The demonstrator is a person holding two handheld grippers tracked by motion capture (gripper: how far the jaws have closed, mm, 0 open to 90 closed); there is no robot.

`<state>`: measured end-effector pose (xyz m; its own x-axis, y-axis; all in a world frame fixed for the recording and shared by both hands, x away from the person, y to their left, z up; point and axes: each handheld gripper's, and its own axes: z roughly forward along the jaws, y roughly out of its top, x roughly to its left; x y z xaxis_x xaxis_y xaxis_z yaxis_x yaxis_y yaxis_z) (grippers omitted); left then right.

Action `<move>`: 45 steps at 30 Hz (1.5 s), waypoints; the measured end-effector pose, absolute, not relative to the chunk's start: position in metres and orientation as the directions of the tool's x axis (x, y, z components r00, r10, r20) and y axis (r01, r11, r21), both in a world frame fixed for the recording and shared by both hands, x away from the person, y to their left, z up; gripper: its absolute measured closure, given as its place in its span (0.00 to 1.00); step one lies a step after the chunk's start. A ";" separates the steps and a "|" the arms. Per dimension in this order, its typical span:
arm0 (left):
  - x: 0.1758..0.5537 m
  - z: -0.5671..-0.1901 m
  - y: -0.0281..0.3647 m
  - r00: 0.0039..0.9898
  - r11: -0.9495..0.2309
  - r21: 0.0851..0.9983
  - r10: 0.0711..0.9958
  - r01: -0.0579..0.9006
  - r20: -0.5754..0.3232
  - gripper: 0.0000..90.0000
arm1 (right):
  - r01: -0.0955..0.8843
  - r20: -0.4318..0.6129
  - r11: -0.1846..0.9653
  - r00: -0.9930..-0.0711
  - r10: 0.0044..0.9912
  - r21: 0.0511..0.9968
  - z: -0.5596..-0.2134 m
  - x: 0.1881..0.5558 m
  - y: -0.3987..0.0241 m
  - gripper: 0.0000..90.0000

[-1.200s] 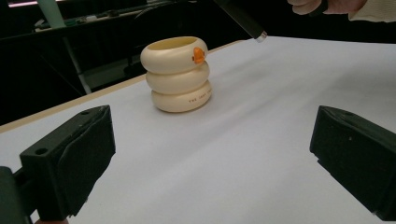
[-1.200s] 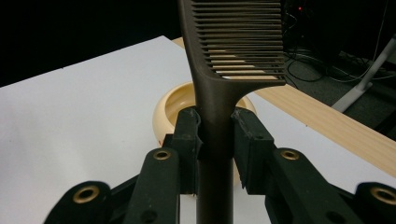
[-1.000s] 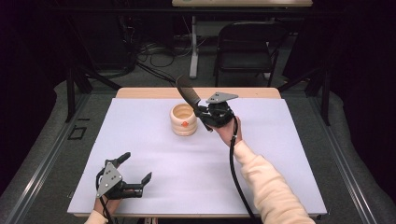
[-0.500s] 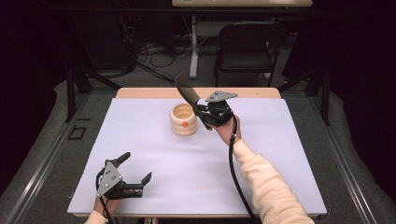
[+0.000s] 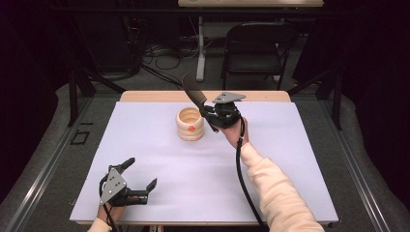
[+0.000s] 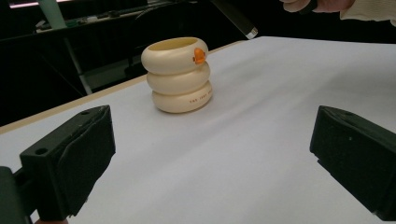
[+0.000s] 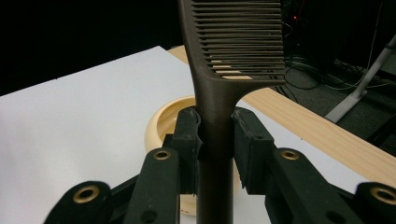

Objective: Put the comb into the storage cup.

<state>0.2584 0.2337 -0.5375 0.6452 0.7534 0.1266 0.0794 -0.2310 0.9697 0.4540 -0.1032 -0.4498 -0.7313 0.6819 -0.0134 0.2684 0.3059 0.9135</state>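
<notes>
The right tool clamps a dark comb by its handle, teeth up, just above the cream ringed holder near the bench's far edge. Lowered off-centre, the handle could catch the rim and tip the holder (it looks light). The left tool rests wide open and empty at the near left corner.

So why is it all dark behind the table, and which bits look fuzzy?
In the high view the light falls on the white table, so the room behind stays black. In the left gripper view the near black pads look soft, while the cream holder is sharp. In the right gripper view the comb is clear and the floor cables behind are blurry.
</notes>
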 end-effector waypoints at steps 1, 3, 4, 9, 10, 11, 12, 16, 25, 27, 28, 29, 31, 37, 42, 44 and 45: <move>0.258 -0.538 0.234 0.646 -0.230 0.970 0.753 0.080 0.125 0.00 | 0.270 -0.013 0.306 -0.731 0.682 0.913 -0.450 0.454 -0.103 0.80; 0.259 -0.538 0.234 0.644 -0.229 0.970 0.755 0.081 0.124 0.00 | 0.267 -0.015 0.306 -0.731 0.682 0.914 -0.450 0.455 -0.102 0.80; 0.259 -0.538 0.234 0.644 -0.229 0.970 0.755 0.081 0.124 0.00 | 0.267 -0.015 0.306 -0.731 0.682 0.914 -0.450 0.455 -0.102 0.80; 0.258 -0.537 0.234 0.644 -0.230 0.970 0.754 0.079 0.126 0.00 | 0.264 -0.016 0.306 -0.732 0.681 0.915 -0.450 0.458 -0.100 0.80; 0.258 -0.537 0.234 0.644 -0.231 0.970 0.754 0.078 0.128 0.00 | 0.264 -0.016 0.306 -0.732 0.681 0.915 -0.450 0.458 -0.100 0.80; 0.258 -0.537 0.234 0.643 -0.231 0.970 0.755 0.076 0.129 0.00 | 0.261 -0.016 0.302 -0.732 0.681 0.917 -0.449 0.459 -0.100 0.80; 0.258 -0.537 0.234 0.643 -0.231 0.970 0.755 0.076 0.129 0.00 | 0.261 -0.016 0.302 -0.732 0.681 0.917 -0.449 0.459 -0.100 0.80; 0.258 -0.537 0.234 0.643 -0.230 0.970 0.755 0.077 0.128 0.00 | 0.258 -0.001 0.280 -0.733 0.680 0.925 -0.444 0.460 -0.100 0.80; 0.258 -0.537 0.234 0.643 -0.231 0.970 0.755 0.079 0.128 0.00 | 0.233 -0.018 0.278 -0.738 0.675 0.932 -0.442 0.463 -0.097 0.80; 0.258 -0.537 0.234 0.643 -0.232 0.970 0.755 0.077 0.129 0.00 | 0.230 -0.021 0.282 -0.741 0.671 0.931 -0.442 0.464 -0.096 0.80; 0.258 -0.537 0.234 0.643 -0.232 0.970 0.755 0.077 0.129 0.00 | 0.227 -0.022 0.283 -0.743 0.669 0.932 -0.442 0.464 -0.095 0.80; 0.258 -0.537 0.234 0.643 -0.230 0.970 0.755 0.078 0.127 0.00 | 0.225 -0.022 0.282 -0.743 0.668 0.933 -0.442 0.464 -0.094 0.80; 0.258 -0.537 0.234 0.643 -0.231 0.970 0.755 0.077 0.129 0.00 | 0.221 -0.025 0.281 -0.745 0.667 0.934 -0.441 0.465 -0.093 0.80; 0.258 -0.537 0.234 0.643 -0.231 0.970 0.755 0.078 0.128 0.00 | 0.217 -0.020 0.268 -0.741 0.671 0.939 -0.437 0.469 -0.091 0.80; 0.258 -0.538 0.234 0.644 -0.233 0.969 0.754 0.078 0.130 0.00 | 0.204 -0.028 0.265 -0.741 0.670 0.943 -0.436 0.471 -0.089 0.80; 0.258 -0.538 0.233 0.644 -0.231 0.970 0.754 0.078 0.128 0.00 | 0.200 -0.029 0.261 -0.741 0.671 0.944 -0.436 0.472 -0.087 0.80; 0.258 -0.538 0.233 0.644 -0.231 0.970 0.754 0.077 0.128 0.00 | 0.200 -0.029 0.261 -0.741 0.671 0.944 -0.436 0.472 -0.087 0.80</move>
